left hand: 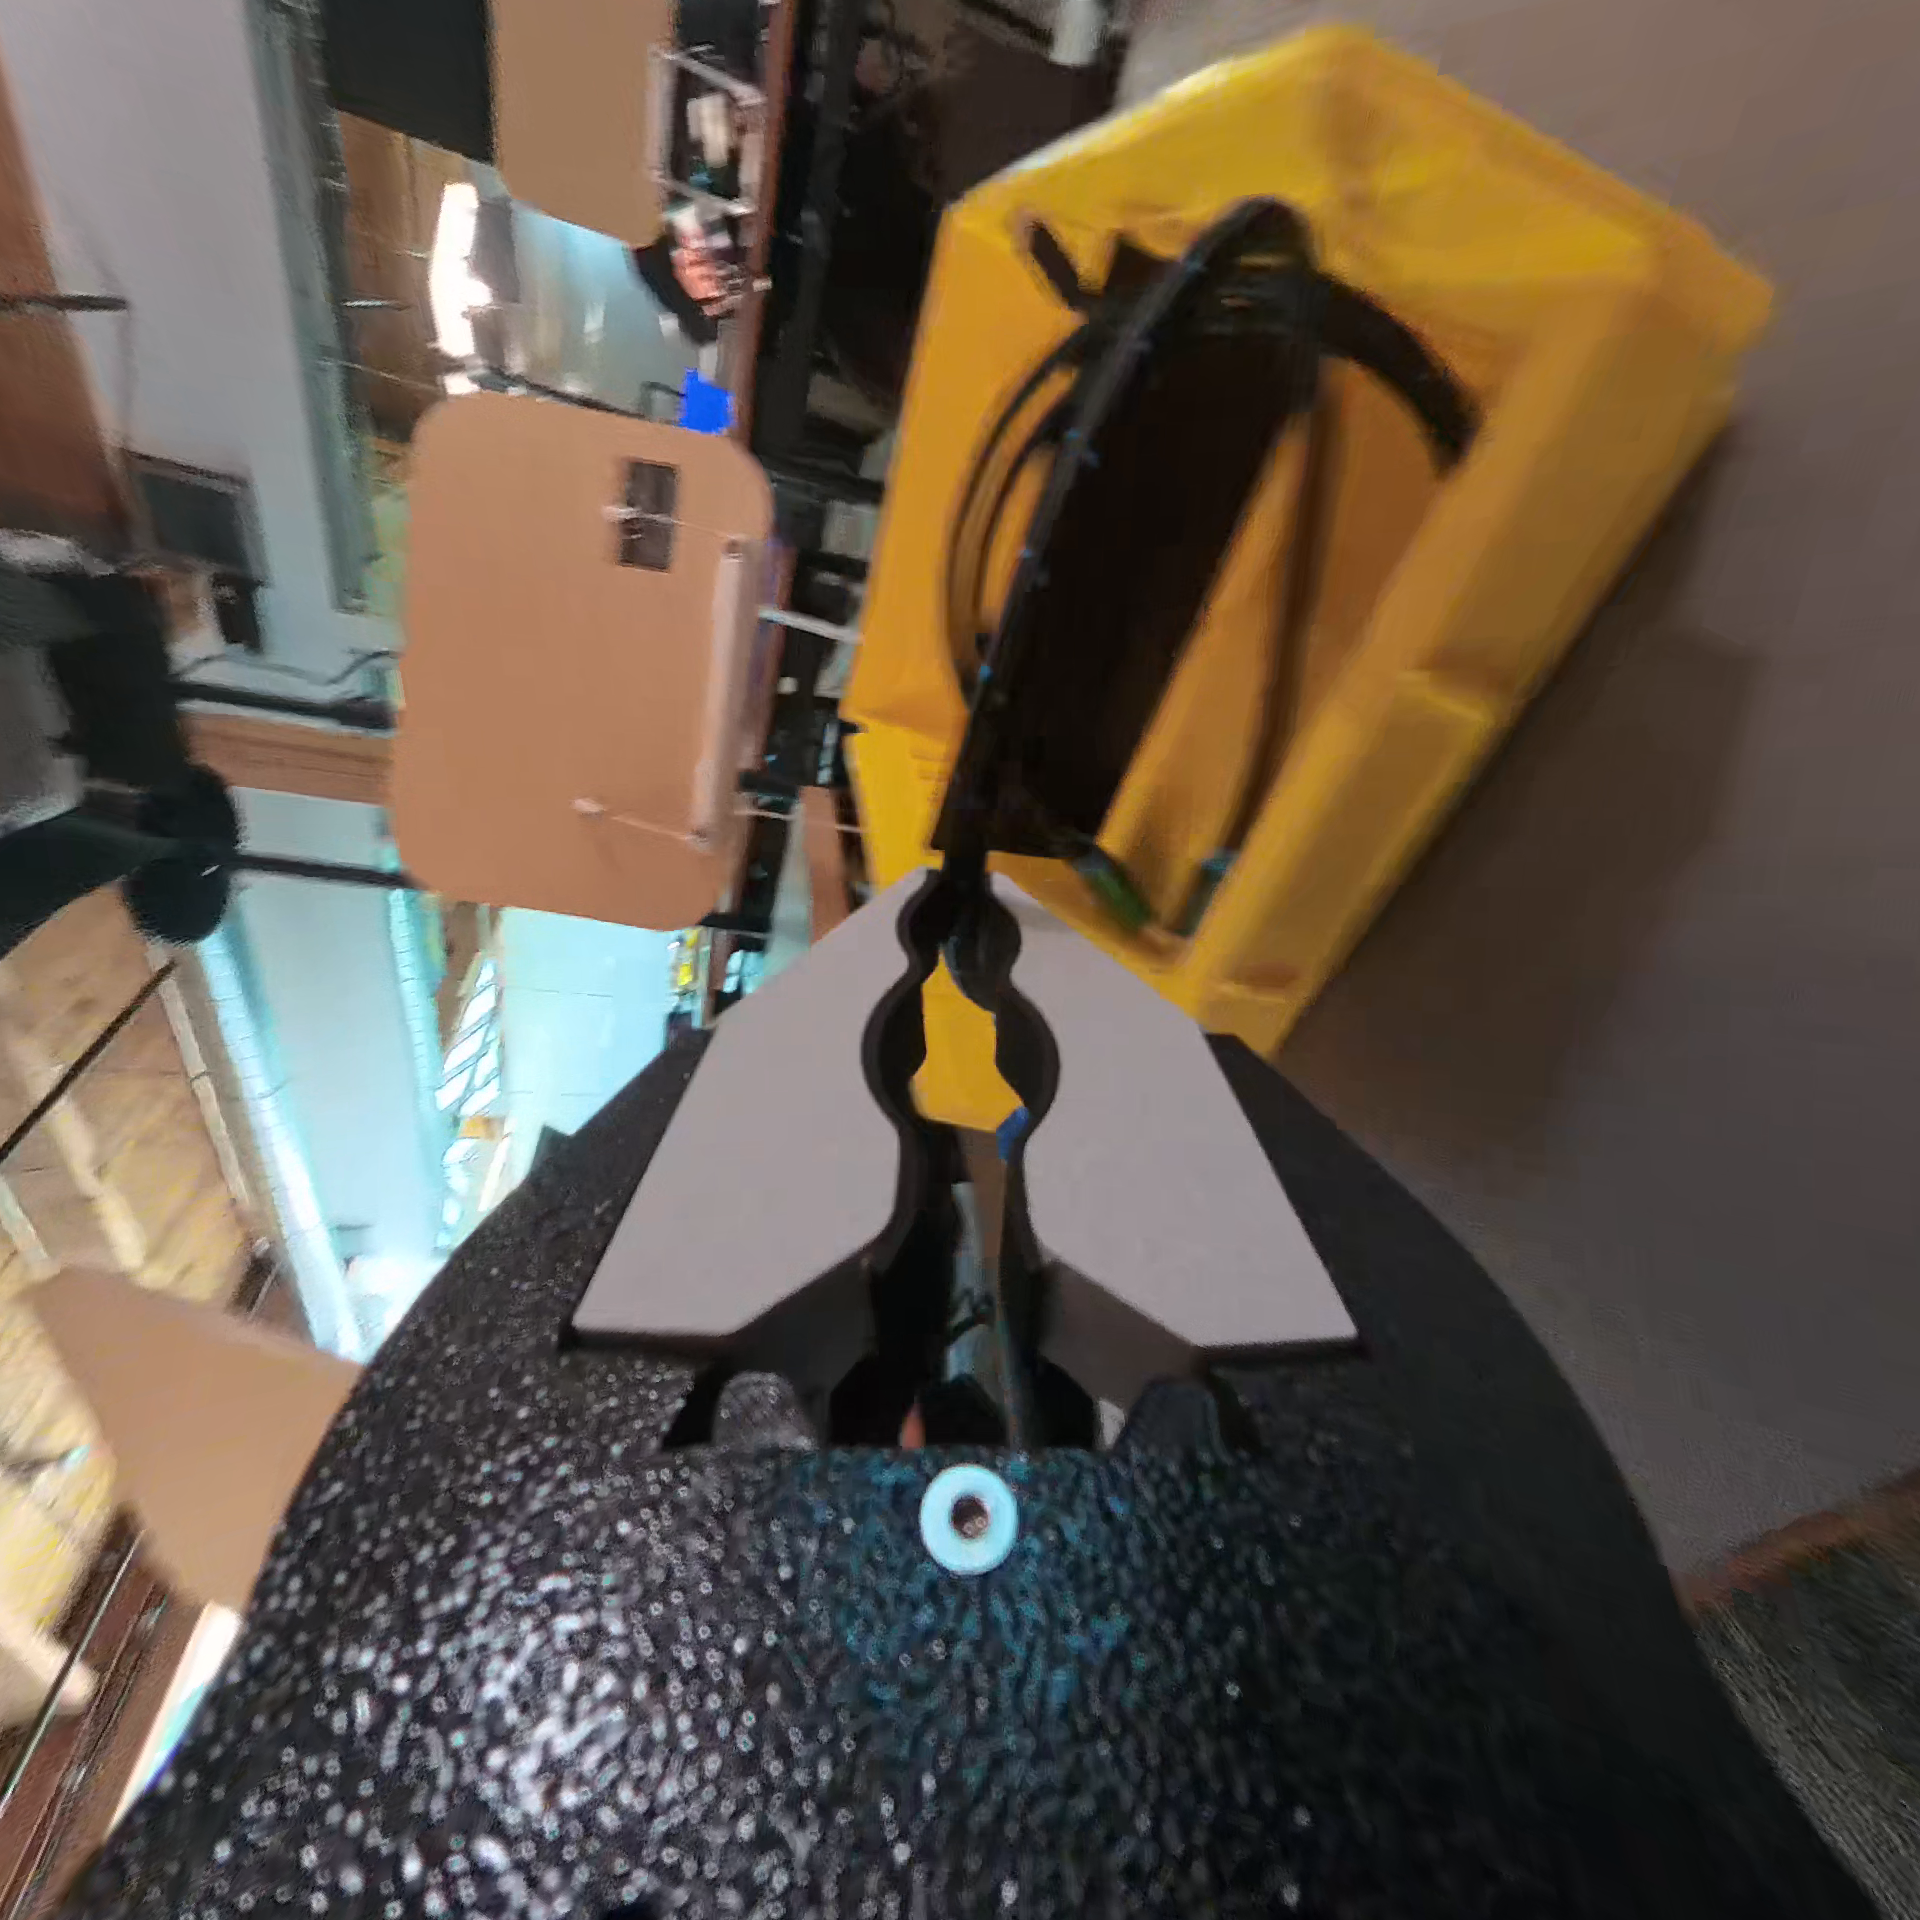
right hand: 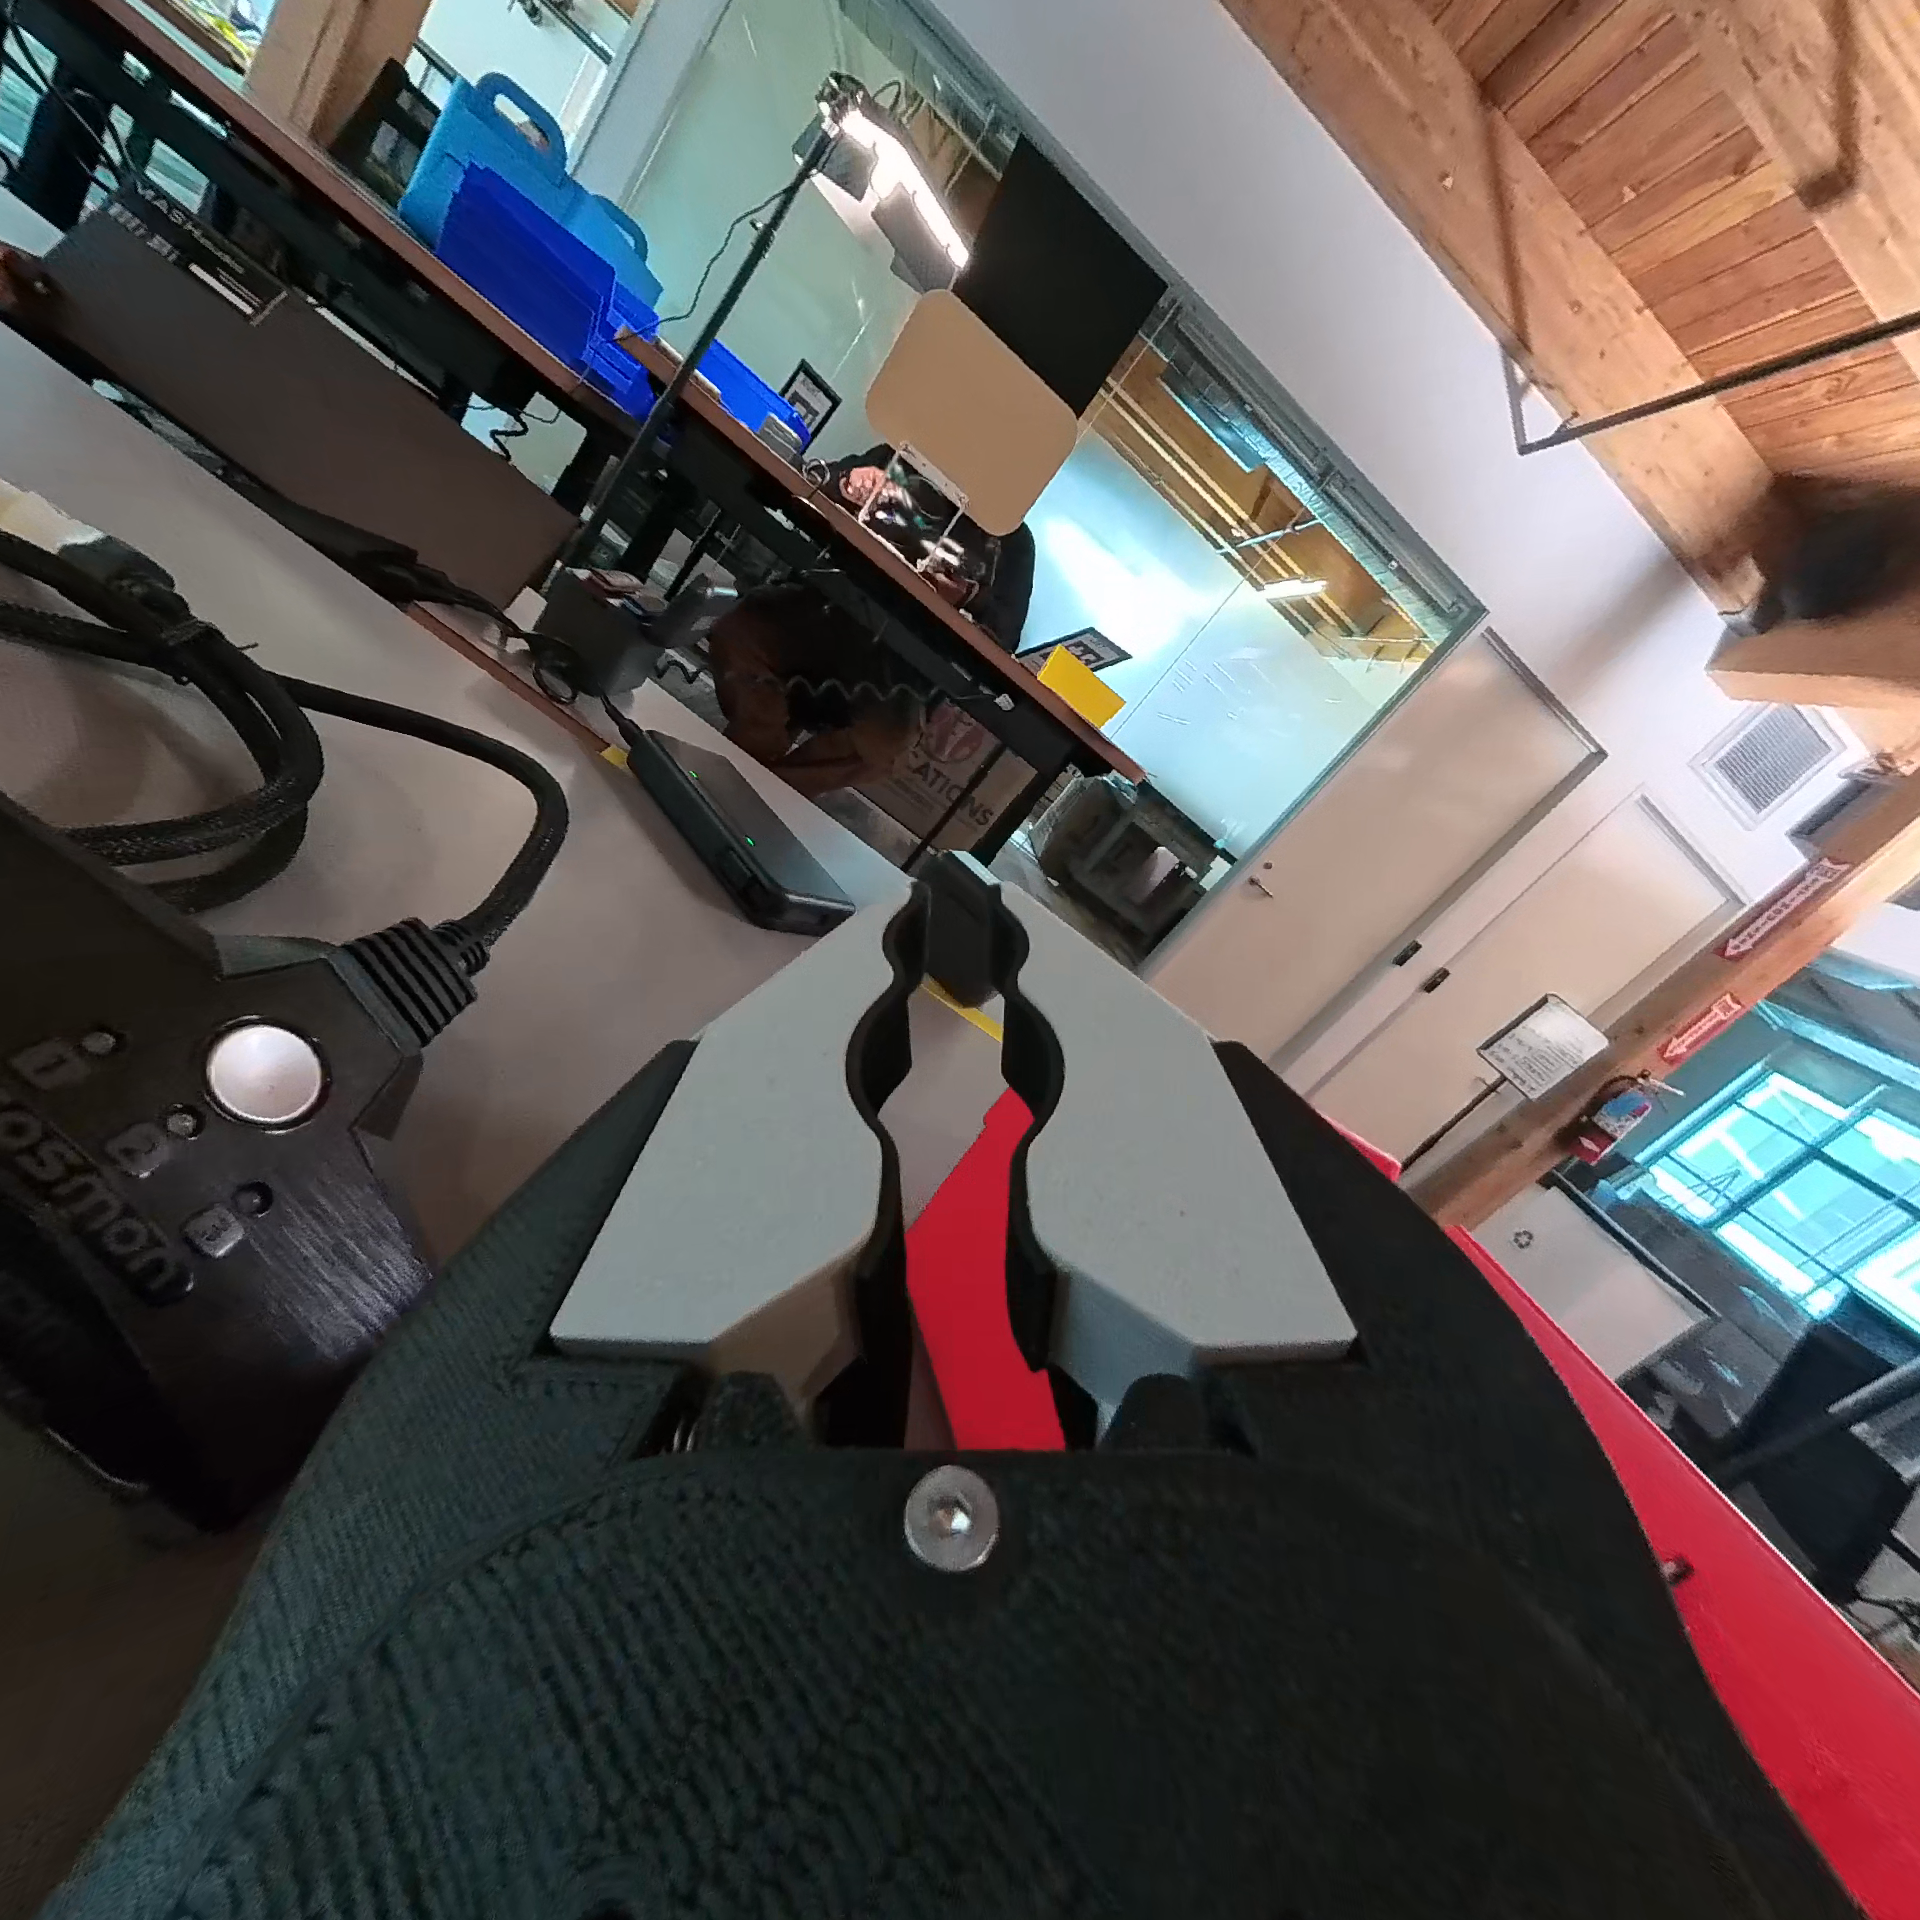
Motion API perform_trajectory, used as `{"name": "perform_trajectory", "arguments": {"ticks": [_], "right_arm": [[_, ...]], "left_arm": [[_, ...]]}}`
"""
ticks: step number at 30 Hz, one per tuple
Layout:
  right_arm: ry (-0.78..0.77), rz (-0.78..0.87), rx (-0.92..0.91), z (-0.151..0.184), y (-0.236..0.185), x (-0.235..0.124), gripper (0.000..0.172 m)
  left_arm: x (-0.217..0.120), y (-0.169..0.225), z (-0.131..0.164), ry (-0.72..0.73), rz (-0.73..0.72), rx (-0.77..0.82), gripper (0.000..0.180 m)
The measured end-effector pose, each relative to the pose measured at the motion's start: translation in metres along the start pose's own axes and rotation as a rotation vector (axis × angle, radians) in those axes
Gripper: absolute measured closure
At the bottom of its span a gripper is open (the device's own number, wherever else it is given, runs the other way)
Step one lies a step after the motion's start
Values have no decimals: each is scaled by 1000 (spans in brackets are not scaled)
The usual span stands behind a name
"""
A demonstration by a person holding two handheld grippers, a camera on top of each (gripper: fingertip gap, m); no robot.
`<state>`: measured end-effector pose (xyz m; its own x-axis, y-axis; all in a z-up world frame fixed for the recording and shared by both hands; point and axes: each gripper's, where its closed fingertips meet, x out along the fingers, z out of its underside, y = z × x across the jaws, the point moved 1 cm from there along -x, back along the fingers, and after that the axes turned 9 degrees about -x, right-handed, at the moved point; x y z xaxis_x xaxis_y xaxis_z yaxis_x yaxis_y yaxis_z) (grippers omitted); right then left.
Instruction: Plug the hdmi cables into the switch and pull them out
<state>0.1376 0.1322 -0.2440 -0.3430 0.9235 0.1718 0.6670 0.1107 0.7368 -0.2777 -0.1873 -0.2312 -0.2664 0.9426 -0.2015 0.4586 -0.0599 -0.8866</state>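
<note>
In the left wrist view, the left hand-held gripper has its grey fingers closed on a black cable, pinched right at the tips. From there the cable runs up and away into a yellow bin that stands on the grey surface just beyond the fingertips, where it joins a bundle of further black cable and a long dark object whose kind the blur hides. In the right wrist view, the black switch with its round silver button lies on the surface to the left of the right hand-held gripper, near its body. A braided black HDMI cable is plugged into the switch's far end and loops back across the surface to the left. The right hand-held gripper is closed on a small black plug-like piece, which sits clamped between the fingertips and juts slightly past them. A flat dark device rests on the surface just left of those tips, and a red object lies under the gripper to the right.
</note>
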Motion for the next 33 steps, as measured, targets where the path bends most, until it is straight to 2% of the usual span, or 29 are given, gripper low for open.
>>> {"name": "perform_trajectory", "arguments": {"ticks": [6,8,10,12,15,19,24,28,33], "right_arm": [[21,-12,-30,-6,-5,-1,163],[24,-17,-26,-6,-6,-1,163],[22,-17,-13,-5,-5,-1,163],[26,-20,14,-5,-4,-1,163],[29,-19,43,-4,-3,-1,163],[31,-15,60,-3,0,-1,163],[44,-9,63,-6,2,-2,163],[50,-10,63,-7,2,-2,163],[59,-13,52,-10,2,-2,163]], "left_arm": [[4,-108,-45,56,-263,-59,177],[4,-144,-70,110,-355,-86,177],[3,-172,-105,225,-409,-152,177],[5,-191,-142,346,-411,-238,177],[13,-196,-201,510,-328,-334,177],[32,-174,-267,662,-141,-423,177],[68,-100,-325,699,216,-492,176],[104,-19,-336,561,482,-440,177],[127,46,-324,427,641,-391,177]]}}
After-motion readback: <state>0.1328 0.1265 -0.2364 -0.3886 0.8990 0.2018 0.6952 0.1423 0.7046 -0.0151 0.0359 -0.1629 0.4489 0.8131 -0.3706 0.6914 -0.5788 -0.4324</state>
